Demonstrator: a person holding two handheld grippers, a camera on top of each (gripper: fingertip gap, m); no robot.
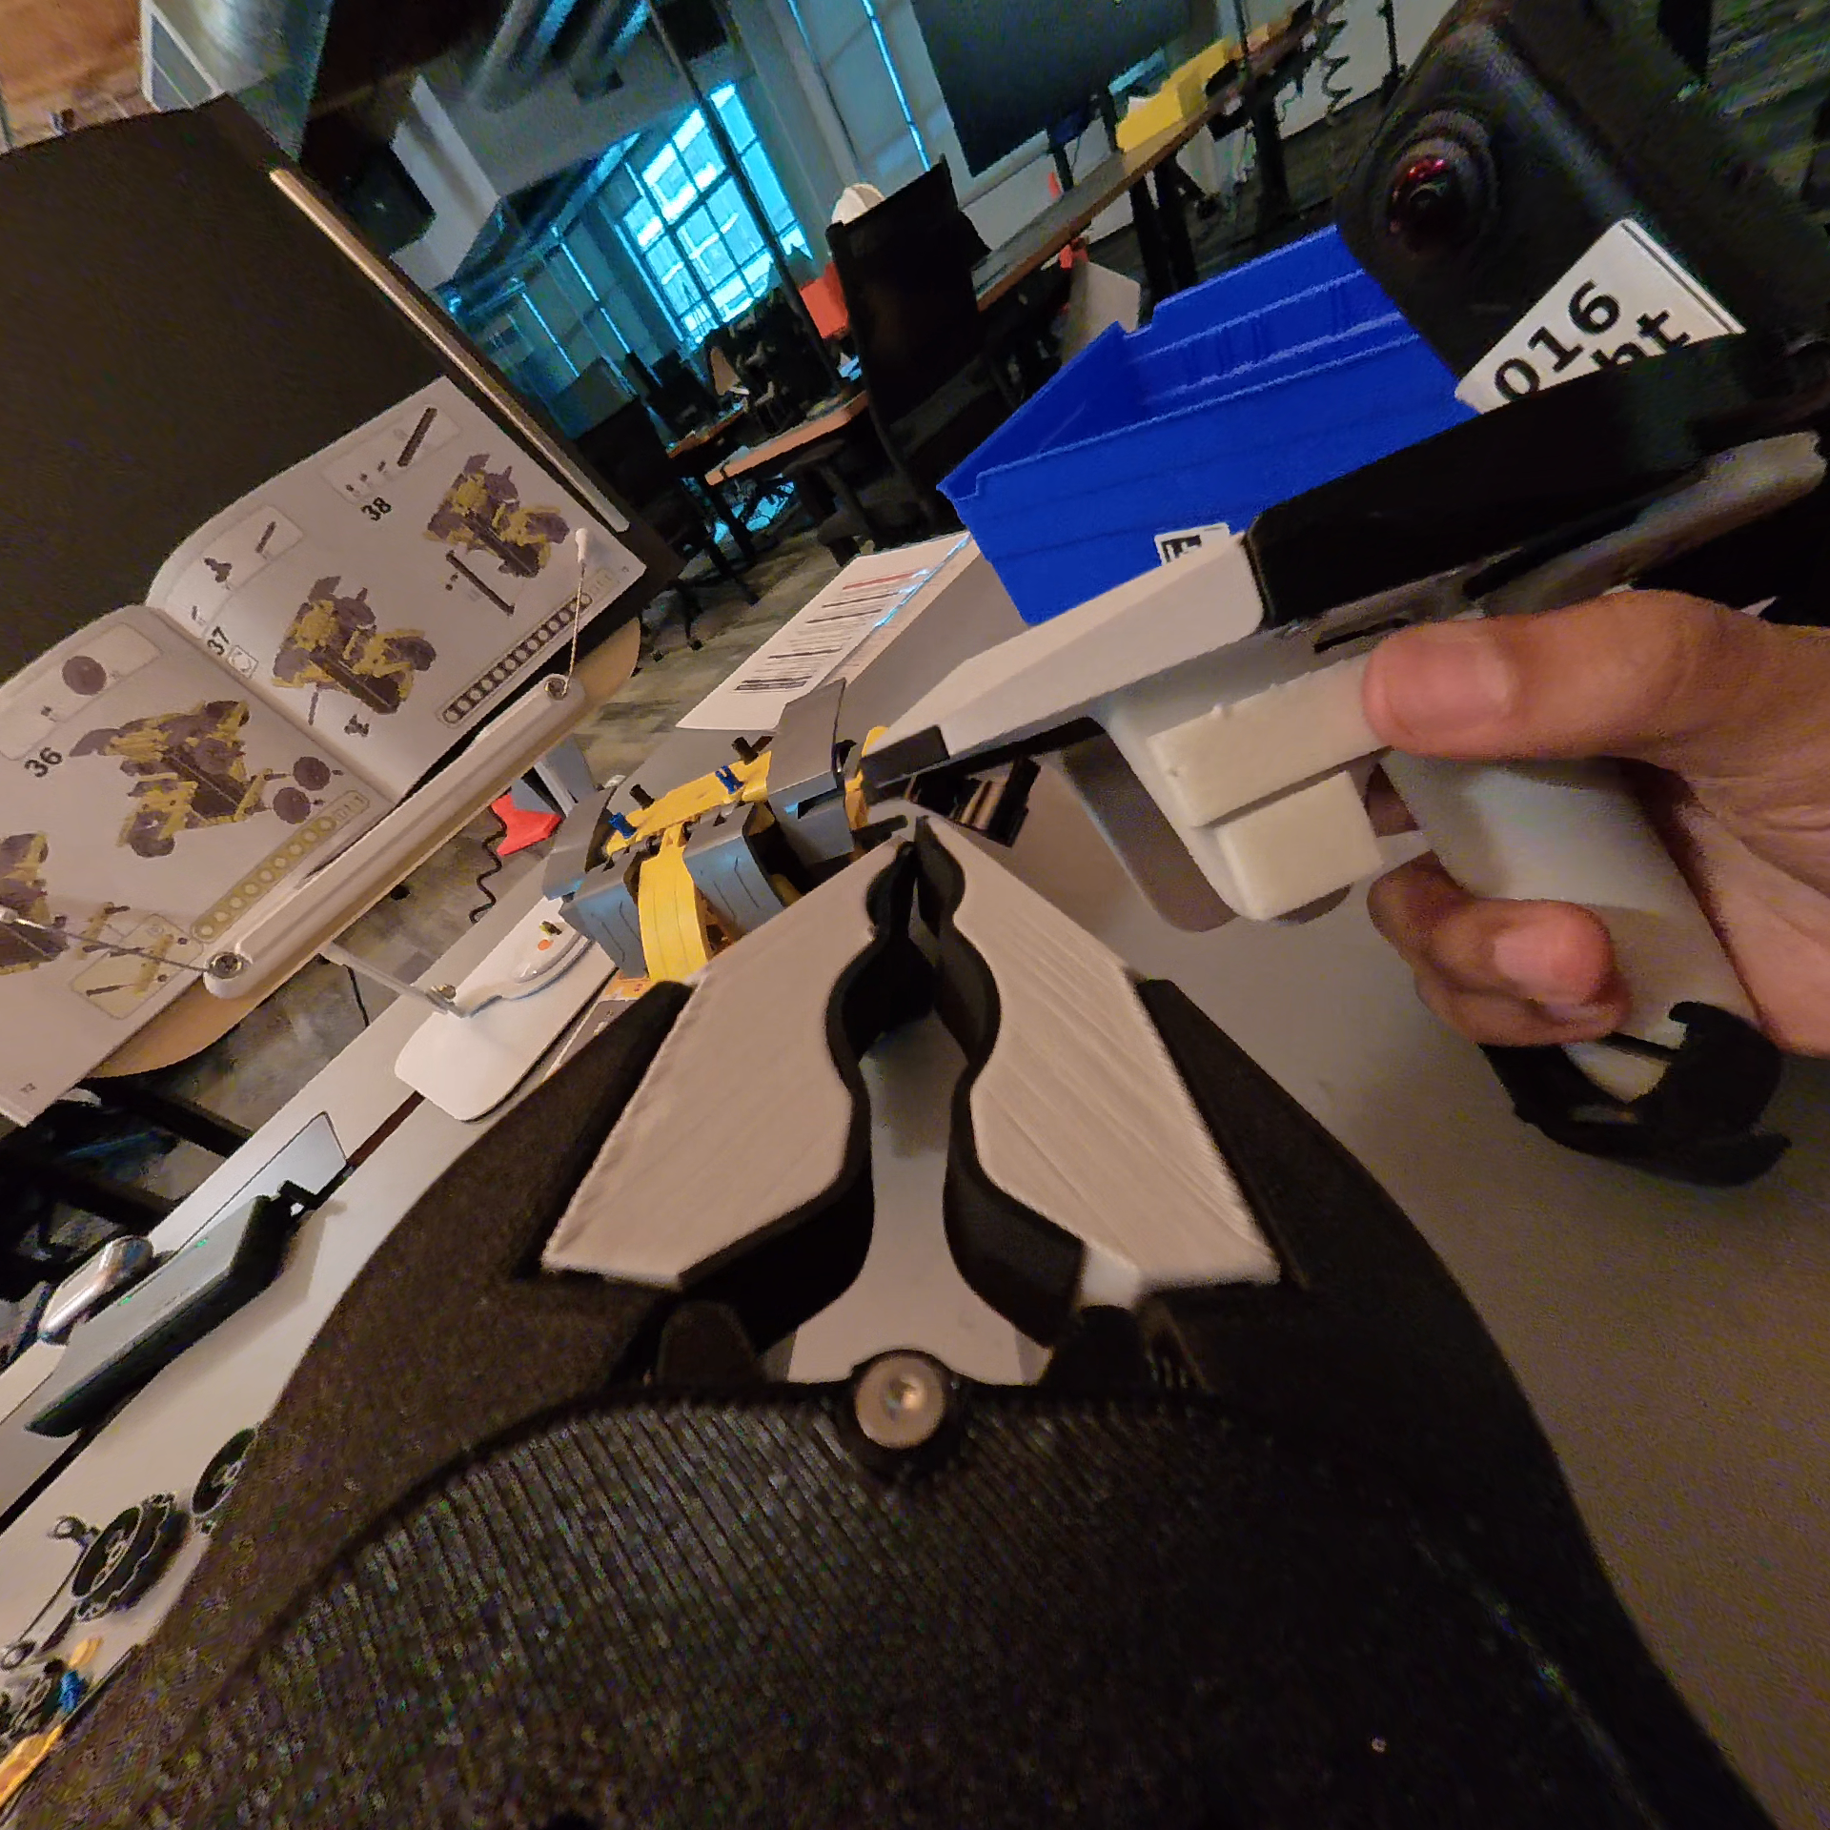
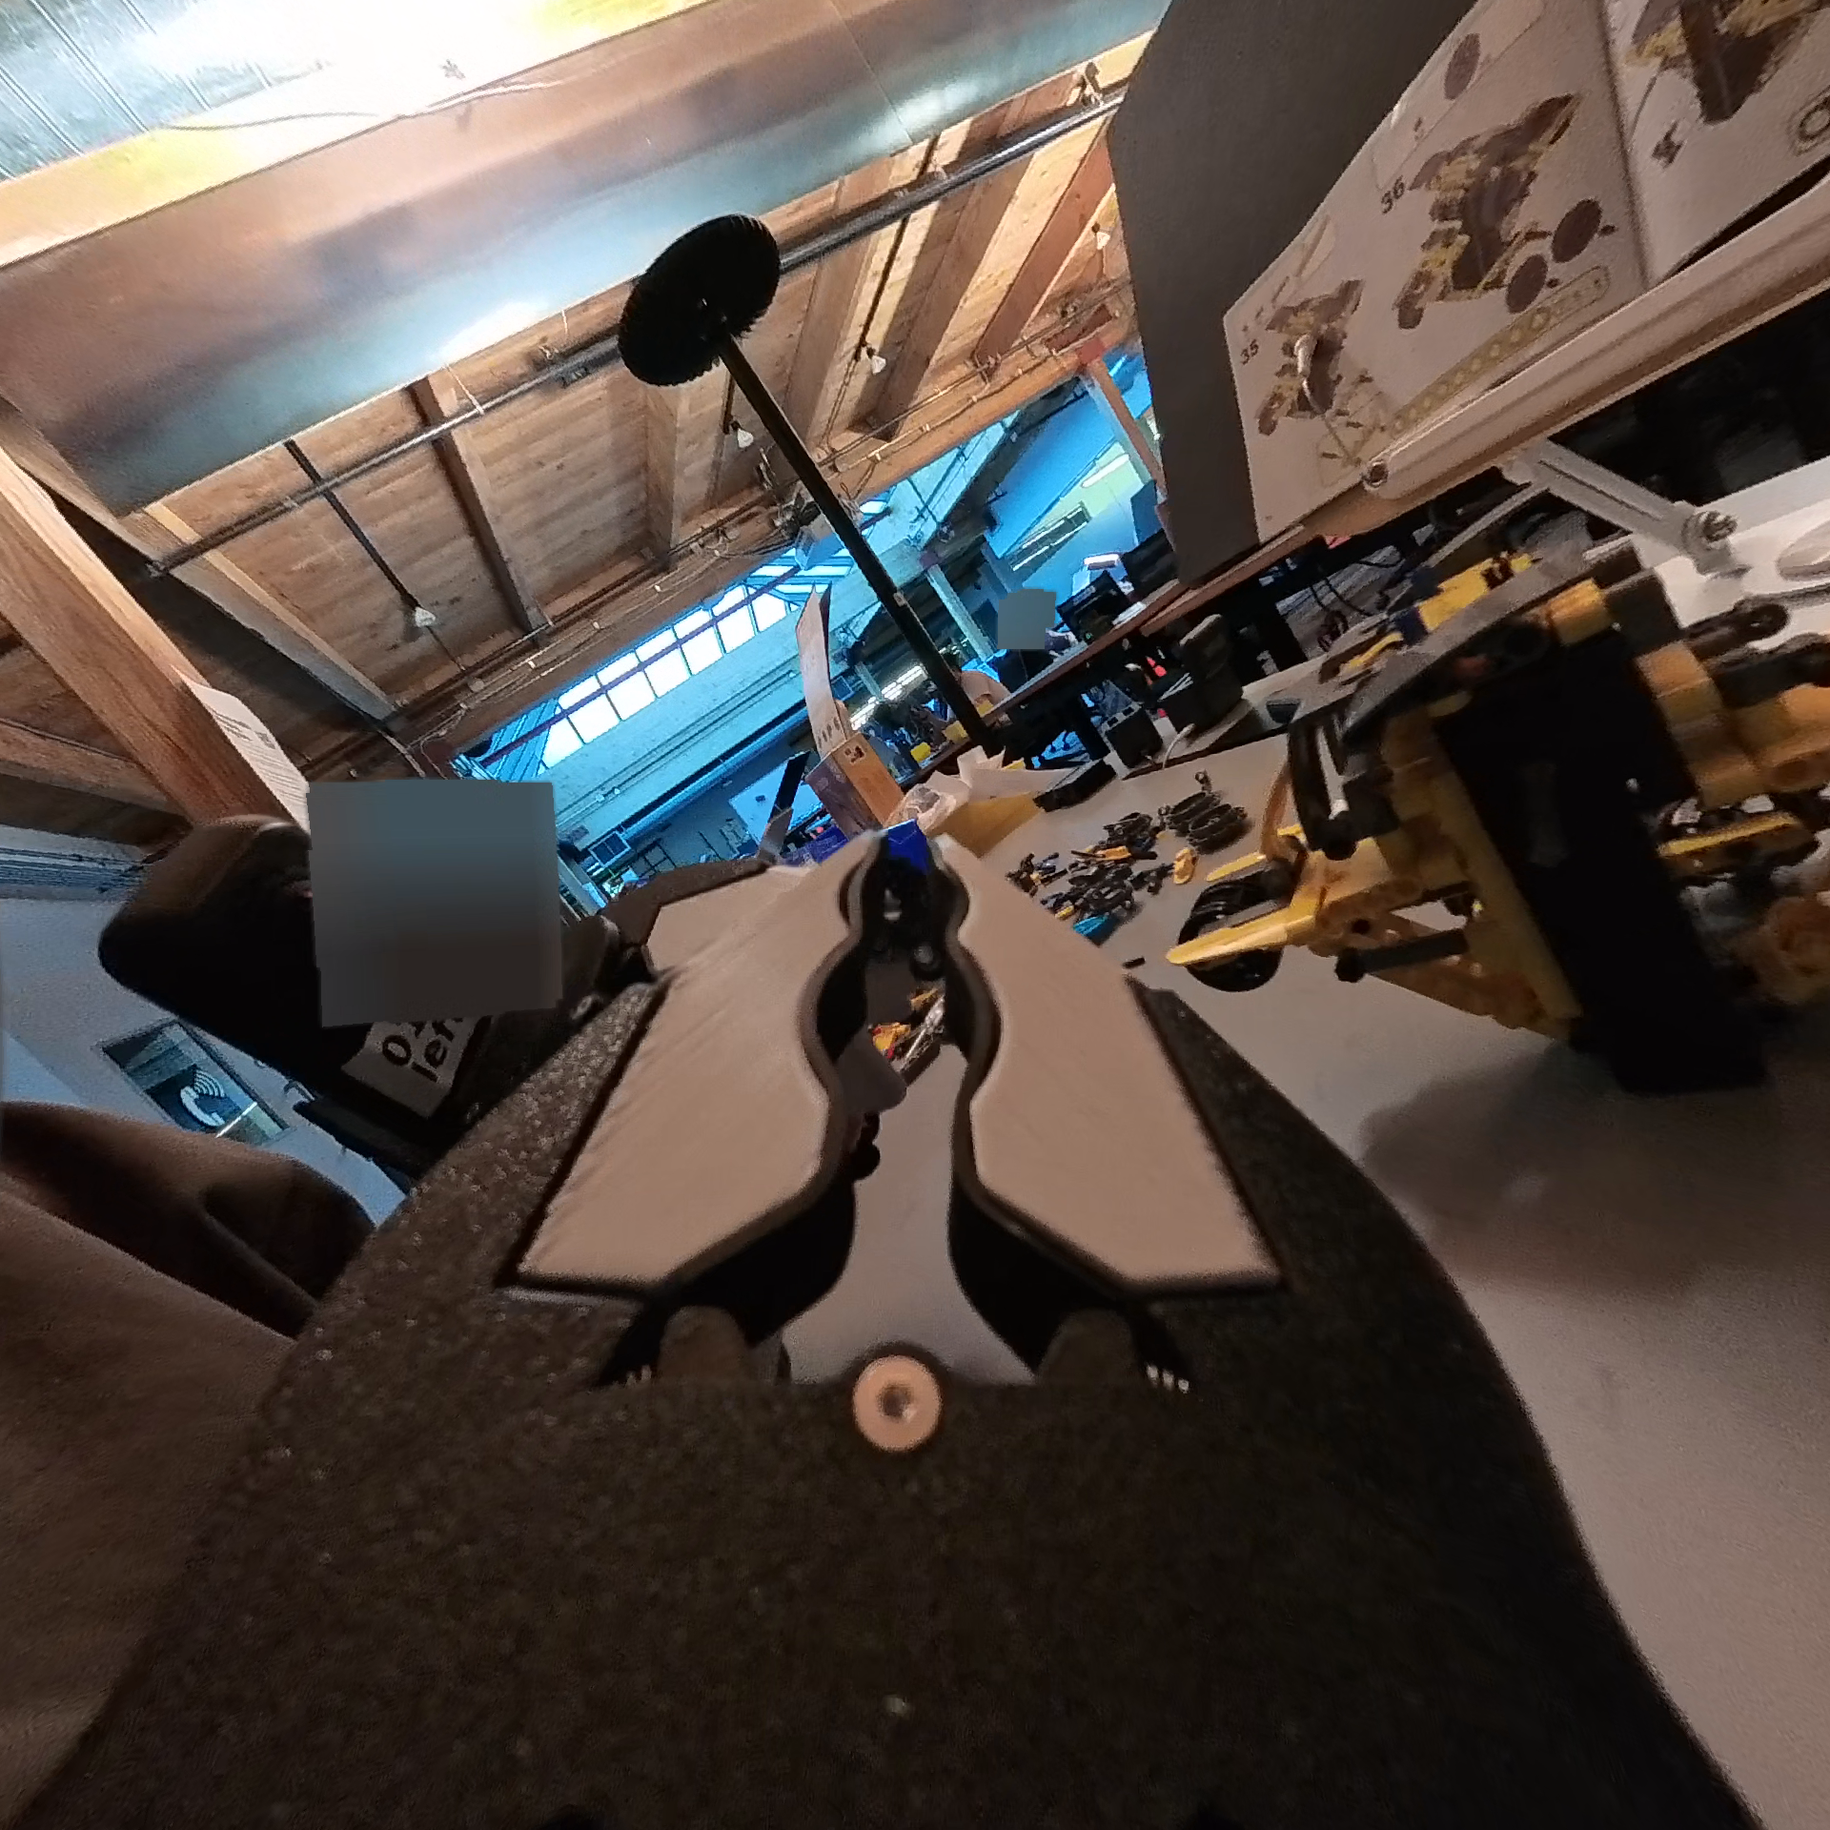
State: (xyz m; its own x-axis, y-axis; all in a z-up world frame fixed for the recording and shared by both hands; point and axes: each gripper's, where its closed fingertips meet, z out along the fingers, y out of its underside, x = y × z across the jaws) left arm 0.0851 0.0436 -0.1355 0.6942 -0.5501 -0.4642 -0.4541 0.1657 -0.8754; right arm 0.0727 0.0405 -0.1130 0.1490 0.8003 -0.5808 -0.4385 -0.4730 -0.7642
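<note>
Toy model [image 1: 683, 871], a half-built vehicle of yellow, grey and black building pieces, stands on the grey counter [image 2: 1485, 1287] in front of an open instruction booklet [image 1: 297, 644], which is propped on a white stand near the counter's edge. The left gripper [image 1: 916, 857] points at the near side of the model with its jaws drawn together, the tips right against the grey and yellow pieces; I cannot tell whether they pinch anything. The right gripper [image 2: 906, 857] is held by a bare hand [image 1: 1634, 792] and, in the left wrist view, reaches in from the right so that its fingertips sit just beside the model's top, close above the left gripper's tips. Its jaws are likewise closed to a narrow slit, and what lies in the slit is too dark to make out. A long black rod with a toothed wheel [image 2: 792, 475] at its top rises just beyond those tips; I cannot tell whether it is joined to the gripper. A scatter of small loose pieces [image 2: 1119, 862], black and yellow, lies on the counter near the model. A blue bin [image 1: 1188, 426] sits toward the counter's far edge, with a printed sheet [image 1: 842, 614] lying flat just beside it.
</note>
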